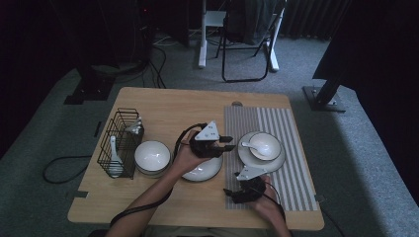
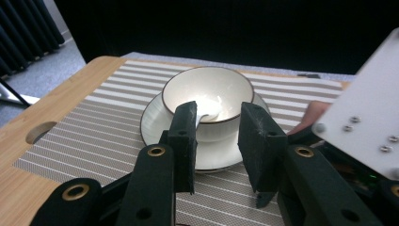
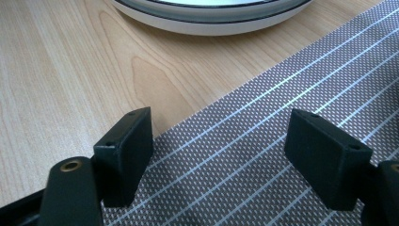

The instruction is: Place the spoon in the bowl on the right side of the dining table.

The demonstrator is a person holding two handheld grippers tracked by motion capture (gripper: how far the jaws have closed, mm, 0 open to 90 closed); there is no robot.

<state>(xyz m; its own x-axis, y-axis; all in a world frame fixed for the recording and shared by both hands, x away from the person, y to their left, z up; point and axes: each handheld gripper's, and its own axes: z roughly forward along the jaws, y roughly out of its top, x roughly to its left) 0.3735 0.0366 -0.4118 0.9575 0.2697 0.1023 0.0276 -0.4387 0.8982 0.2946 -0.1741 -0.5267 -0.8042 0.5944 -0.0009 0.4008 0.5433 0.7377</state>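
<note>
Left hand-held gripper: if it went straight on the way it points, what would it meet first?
Probably the bowl with the spoon, standing on the plate on the striped mat. The left hand-held gripper is open and empty; depth is unclear.

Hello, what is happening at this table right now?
A person is setting a table, holding tongs in each hand. The left tongs hang with jaws apart and empty, pointing at a bowl with a white spoon in it, on a plate on the striped mat. The right tongs rest open at the mat's near edge. Another plate and bowl wait on the wood.
</note>
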